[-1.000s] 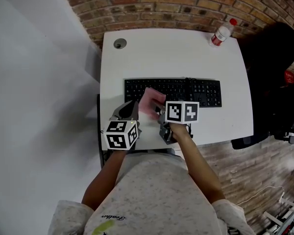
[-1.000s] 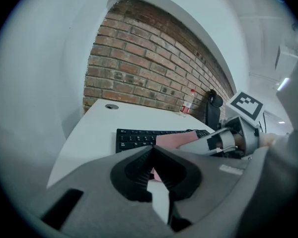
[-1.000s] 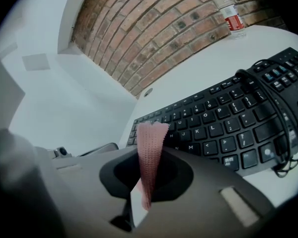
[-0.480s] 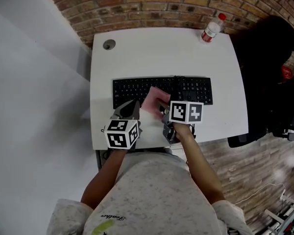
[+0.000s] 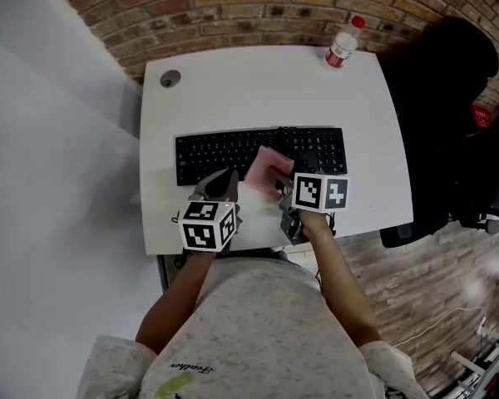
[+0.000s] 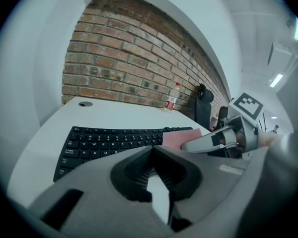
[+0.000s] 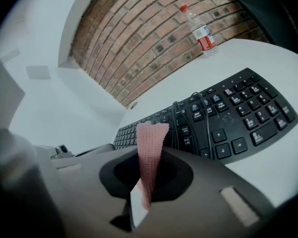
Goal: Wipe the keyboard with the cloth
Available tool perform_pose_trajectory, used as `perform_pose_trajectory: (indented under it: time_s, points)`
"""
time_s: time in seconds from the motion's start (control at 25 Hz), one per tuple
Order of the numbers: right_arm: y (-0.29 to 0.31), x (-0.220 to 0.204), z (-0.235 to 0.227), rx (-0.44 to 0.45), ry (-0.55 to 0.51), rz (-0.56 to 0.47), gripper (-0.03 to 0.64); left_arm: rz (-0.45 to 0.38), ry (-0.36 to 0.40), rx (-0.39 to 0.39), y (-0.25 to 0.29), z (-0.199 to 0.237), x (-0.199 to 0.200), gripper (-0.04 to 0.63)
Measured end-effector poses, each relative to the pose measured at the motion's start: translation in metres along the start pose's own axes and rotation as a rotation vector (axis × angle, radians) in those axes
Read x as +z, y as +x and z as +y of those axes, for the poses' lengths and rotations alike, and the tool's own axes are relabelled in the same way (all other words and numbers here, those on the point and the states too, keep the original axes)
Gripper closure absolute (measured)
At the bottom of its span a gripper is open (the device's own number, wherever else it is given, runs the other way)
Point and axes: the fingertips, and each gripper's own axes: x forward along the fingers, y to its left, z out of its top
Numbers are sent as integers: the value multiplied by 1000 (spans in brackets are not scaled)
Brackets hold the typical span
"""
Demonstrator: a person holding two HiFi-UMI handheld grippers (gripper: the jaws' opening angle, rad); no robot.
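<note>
Where the right gripper (image 7: 141, 190) pinches it, the knitted pink cloth (image 7: 150, 152) stands folded.

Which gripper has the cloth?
The right gripper: its jaws pinch the pink cloth over the keyboard. The left gripper is shut on nothing.

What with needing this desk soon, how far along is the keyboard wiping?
Done: the pink cloth is clamped in the right tool. In hand: it lies on the keyboard near the middle. Left: unclear which keys are wiped; the left tool is shut, empty.
</note>
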Motion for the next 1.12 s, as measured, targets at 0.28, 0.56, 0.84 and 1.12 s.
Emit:
perform_pose_trajectory:
  time_s: [0.28, 0.56, 0.84, 1.12]
  points:
    - [-21, 12, -20, -3, 19, -57, 597, 5, 11, -7, 9, -17, -3, 603]
    - [-39, 22, -45, -5, 55, -92, 598, 5, 23, 5, 13, -29, -3, 603]
    - [-60, 32, -77, -22, 94, -122, 597, -3, 29, 9, 21, -45, -1, 603]
    - [-77, 34, -108, -49, 102, -123, 597, -2, 31, 16, 31, -62, -4, 603]
